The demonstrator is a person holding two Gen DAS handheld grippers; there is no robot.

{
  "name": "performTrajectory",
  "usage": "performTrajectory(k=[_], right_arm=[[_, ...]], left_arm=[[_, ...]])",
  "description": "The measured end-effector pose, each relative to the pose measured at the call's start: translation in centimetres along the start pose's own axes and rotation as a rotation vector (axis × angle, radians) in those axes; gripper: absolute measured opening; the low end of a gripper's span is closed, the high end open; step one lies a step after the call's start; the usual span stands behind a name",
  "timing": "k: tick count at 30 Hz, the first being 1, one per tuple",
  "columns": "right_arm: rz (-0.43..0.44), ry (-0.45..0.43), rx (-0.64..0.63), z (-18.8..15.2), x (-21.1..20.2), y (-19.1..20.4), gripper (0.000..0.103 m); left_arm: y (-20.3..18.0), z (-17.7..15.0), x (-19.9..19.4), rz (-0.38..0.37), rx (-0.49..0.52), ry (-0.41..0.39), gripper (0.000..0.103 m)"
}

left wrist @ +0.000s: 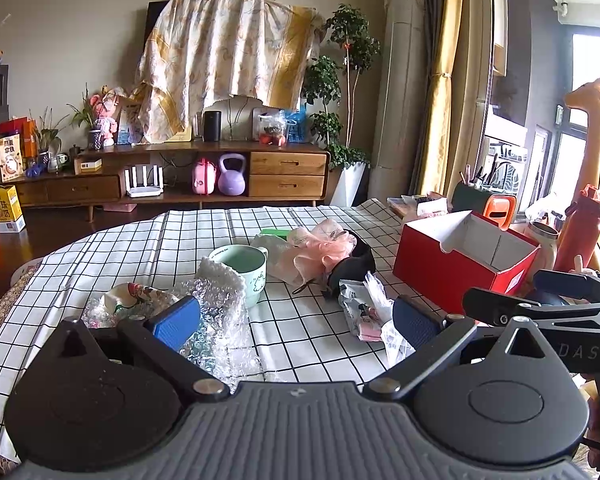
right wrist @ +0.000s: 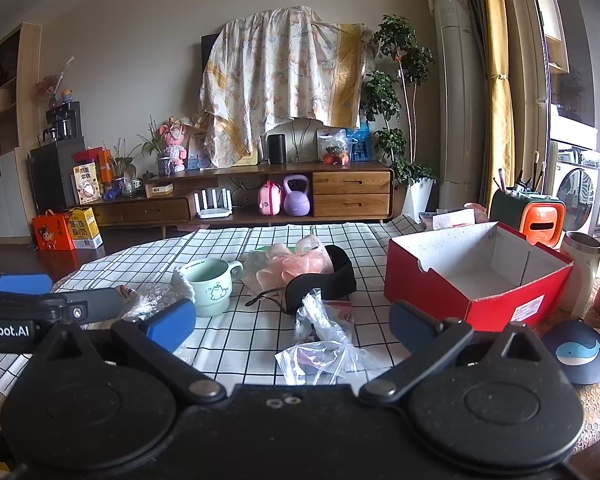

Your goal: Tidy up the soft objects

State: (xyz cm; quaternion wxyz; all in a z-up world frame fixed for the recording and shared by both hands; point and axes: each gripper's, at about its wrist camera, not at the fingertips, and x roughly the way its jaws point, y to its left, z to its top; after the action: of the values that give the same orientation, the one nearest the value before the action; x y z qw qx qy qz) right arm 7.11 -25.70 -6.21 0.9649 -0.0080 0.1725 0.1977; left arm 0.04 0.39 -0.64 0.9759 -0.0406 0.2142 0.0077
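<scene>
On the checked cloth (right wrist: pixel 260 332) the red box (right wrist: pixel 472 280) and mint mug (right wrist: pixel 210 288) sit empty, both tools wide

Checked cloth (right wrist: pixel 260 344) covers the surface. Green mug (right wrist: pixel 212 288) upright near the surface's middle. Dark whale-print case (right wrist: pixel 578 350) at the right edge, steel tumbler (right wrist: pixel 580 270) upright behind it. Orange-and-green holder (right wrist: pixel 534 216) with brushes at the far right corner. On the floor beyond: wooden cabinet (right wrist: pixel 352 194), purple kettlebell (right wrist: pixel 296 196) in its open shelf.
</scene>
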Motion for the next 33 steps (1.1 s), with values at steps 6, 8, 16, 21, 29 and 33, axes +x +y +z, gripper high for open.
performTrajectory(k=[6, 8, 16, 21, 29, 33], right_arm=[[0.001, 0.0, 0.0, 0.0, 0.0, 0.0, 0.103], [-0.001, 0.002, -0.001, 0.1, 0.0, 0.1, 0.103], [0.002, 0.002, -0.002, 0.0, 0.2, -0.1, 0.103], [0.005, 0.008, -0.004, 0.0, 0.4, 0.2, 0.103], [0.032, 0.033, -0.008, -0.5, 1.8, 1.4, 0.103], [0.029, 0.055, 0.002, -0.3, 2.7, 0.5, 0.103]], left_arm=[[0.0, 0.0, 0.0, 0.0, 0.0, -0.001, 0.103], [0.0, 0.0, 0.0, 0.0, 0.001, 0.0, 0.103], [0.0, 0.0, 0.0, 0.0, 0.001, -0.001, 0.103], [0.3, -0.1, 0.0, 0.0, -0.006, 0.0, 0.103], [1.1, 0.1, 0.6, 0.053, 0.004, -0.004, 0.103], [2.1, 0.2, 1.7, 0.074, -0.019, 0.009, 0.103]])
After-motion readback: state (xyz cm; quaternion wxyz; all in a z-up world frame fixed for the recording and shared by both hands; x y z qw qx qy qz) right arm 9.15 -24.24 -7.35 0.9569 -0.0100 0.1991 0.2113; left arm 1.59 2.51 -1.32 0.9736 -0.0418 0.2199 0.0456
